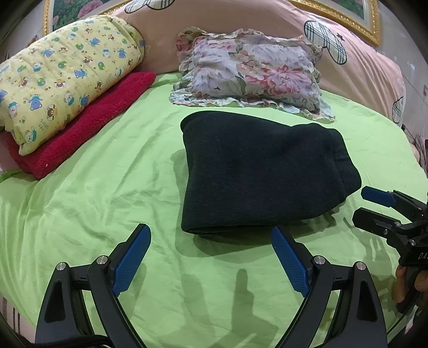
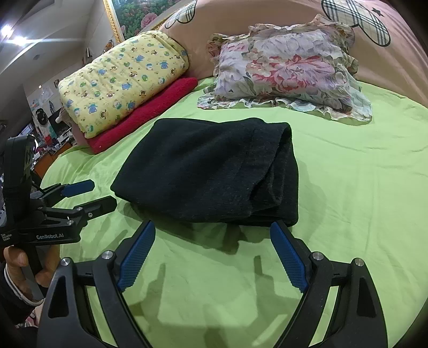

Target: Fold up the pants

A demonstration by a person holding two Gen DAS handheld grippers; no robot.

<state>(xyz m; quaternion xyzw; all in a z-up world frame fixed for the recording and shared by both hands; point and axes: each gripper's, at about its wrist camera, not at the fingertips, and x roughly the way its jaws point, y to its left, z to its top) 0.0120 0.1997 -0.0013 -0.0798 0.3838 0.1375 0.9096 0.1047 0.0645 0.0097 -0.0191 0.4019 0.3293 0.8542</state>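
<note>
The dark pants (image 1: 256, 171) lie folded into a thick rectangular bundle on the green bedsheet (image 1: 107, 192); they also show in the right wrist view (image 2: 208, 171). My left gripper (image 1: 211, 233) is open and empty, hovering just in front of the bundle's near edge. My right gripper (image 2: 214, 227) is open and empty, also just short of the bundle's near edge. The right gripper shows at the right edge of the left wrist view (image 1: 359, 204), jaws apart. The left gripper shows at the left of the right wrist view (image 2: 103, 194), jaws apart.
A floral pillow (image 1: 248, 72) lies behind the pants. A yellow printed quilt (image 1: 67, 77) rests on a red folded blanket (image 1: 88, 123) at the left. A pink cover with bear prints (image 1: 294, 24) lines the headboard. The green sheet (image 2: 361, 187) extends right.
</note>
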